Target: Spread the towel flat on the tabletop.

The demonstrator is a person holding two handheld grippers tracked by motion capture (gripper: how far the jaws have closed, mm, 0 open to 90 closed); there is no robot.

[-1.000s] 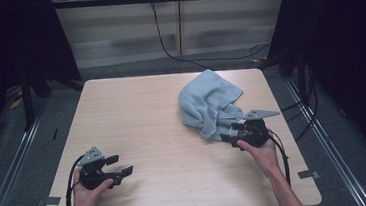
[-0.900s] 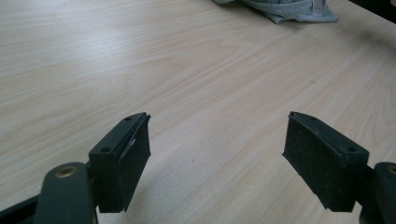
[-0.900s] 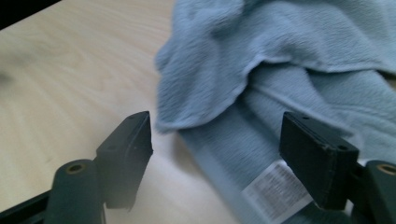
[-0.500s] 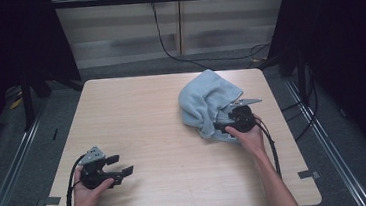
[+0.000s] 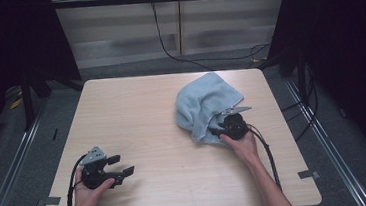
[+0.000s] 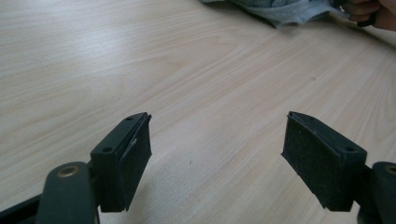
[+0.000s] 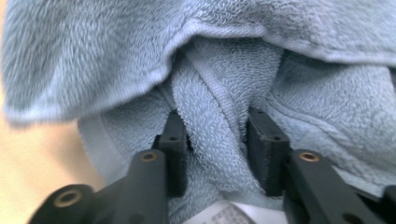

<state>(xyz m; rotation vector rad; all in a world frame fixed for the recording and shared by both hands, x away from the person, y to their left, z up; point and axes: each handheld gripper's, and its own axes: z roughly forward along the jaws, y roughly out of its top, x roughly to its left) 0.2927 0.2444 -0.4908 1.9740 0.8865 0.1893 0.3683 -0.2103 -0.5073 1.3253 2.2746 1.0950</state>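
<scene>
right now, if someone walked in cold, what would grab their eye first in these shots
The crumpled light blue towel heaped on the right half of the pale wooden table stands out first. The right tongs are closed on a thick fold of it. Near the front left corner, the left tongs are held wide open over bare wood, gripping nothing.

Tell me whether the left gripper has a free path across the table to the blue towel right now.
Probably yes. The left gripper sits open near the table's front left, and only bare wood lies between it and the towel. The right gripper already pinches a fold on the towel's near side.
</scene>
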